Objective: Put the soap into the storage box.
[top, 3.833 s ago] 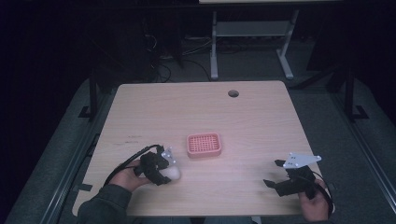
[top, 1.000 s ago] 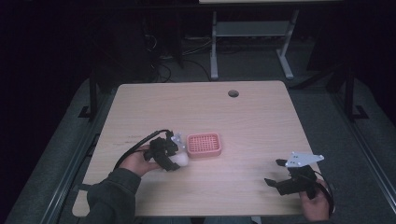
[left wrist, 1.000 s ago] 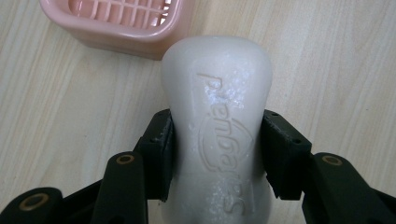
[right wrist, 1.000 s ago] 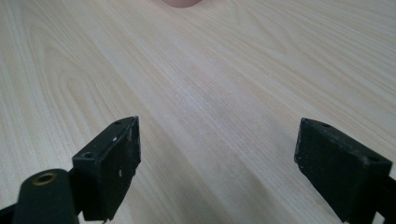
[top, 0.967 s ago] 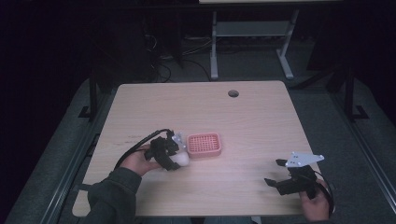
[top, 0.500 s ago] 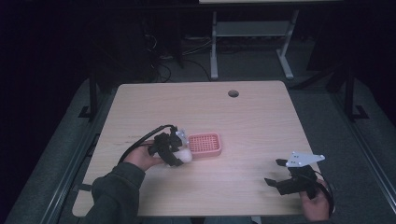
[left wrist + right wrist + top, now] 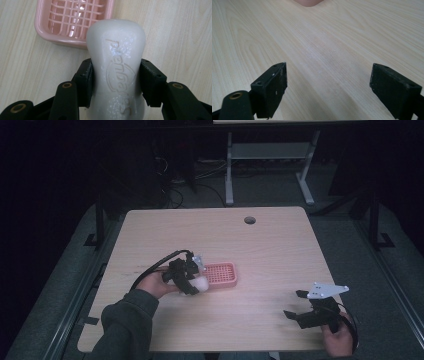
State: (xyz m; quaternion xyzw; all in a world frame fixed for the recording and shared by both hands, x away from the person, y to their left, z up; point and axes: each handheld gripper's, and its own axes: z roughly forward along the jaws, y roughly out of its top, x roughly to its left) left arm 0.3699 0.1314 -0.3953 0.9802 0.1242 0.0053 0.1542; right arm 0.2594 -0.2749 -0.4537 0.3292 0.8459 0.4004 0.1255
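Observation:
A white soap bar (image 7: 116,65) with embossed lettering is clamped between both black pads of my left gripper (image 7: 116,80). In the high view that left gripper (image 7: 192,280) holds the soap bar (image 7: 201,284) just left of a pink slotted soap dish (image 7: 220,273) near the table's middle. The soap dish (image 7: 67,20) lies just beyond the bar's far end, slightly to the left. My right gripper (image 7: 296,304) rests low at the table's front right, its jaws wide apart. In its own view the right gripper (image 7: 329,87) has bare wood between the pads.
The light wooden table (image 7: 270,250) has a round cable hole (image 7: 249,220) near its far edge. A metal stand (image 7: 270,160) and cables lie on the dark floor behind. A black cable (image 7: 150,270) loops from the left gripper.
My left gripper has carried the soap bar to the right, up to the pink dish's left edge. The right gripper has stayed put.

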